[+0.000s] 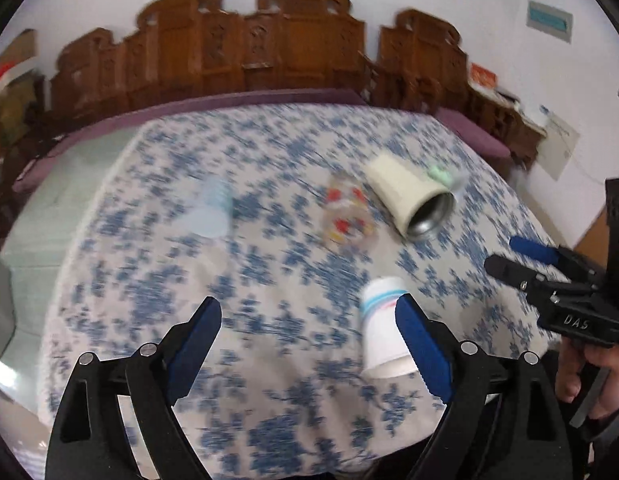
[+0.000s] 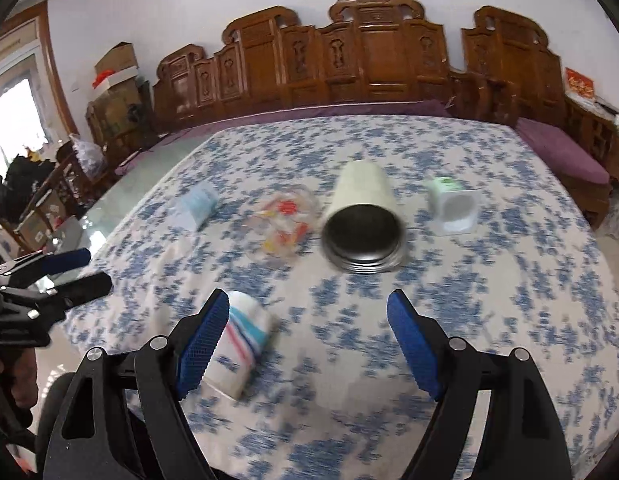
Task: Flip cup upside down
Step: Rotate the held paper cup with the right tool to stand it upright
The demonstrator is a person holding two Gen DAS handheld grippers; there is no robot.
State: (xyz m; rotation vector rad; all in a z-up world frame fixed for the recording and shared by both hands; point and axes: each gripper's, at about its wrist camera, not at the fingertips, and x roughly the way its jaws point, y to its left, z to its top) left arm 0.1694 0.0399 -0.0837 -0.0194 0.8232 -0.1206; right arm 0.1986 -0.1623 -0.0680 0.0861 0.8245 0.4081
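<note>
Left wrist view: we note the left gripper (image 1: 309,344) w/ jaws spread wide, nothing between the pads. The paper cup (image 1: 383,334) lies on the blue-floral tablecloth (image 1: 269,264) at near right, base pointing far, mouth near; its right side is partly covered by the right blue finger pad (image 1: 423,350), contact unclear. Further off, a cream tumbler (image 1: 409,198) lies on its side, metal mouth facing near right. Left of it a clear glass w/ red marks (image 1: 347,214), badly blurred. At far left a pale blue cup (image 1: 211,210), shape hard to make out. Right gripper (image 1: 521,262) enters at right edge, partly cut off.

Right wrist view: right gripper (image 2: 309,344) also wide apart, holding nothing. Paper cup (image 2: 239,350) sits near left, on its side, part hidden behind the left pad (image 2: 201,344). Tumbler (image 2: 363,220) centre, mouth toward us. A white square-mouthed container (image 2: 455,206) to its right. Left gripper (image 2: 75,276) at left edge, cropped.
</note>
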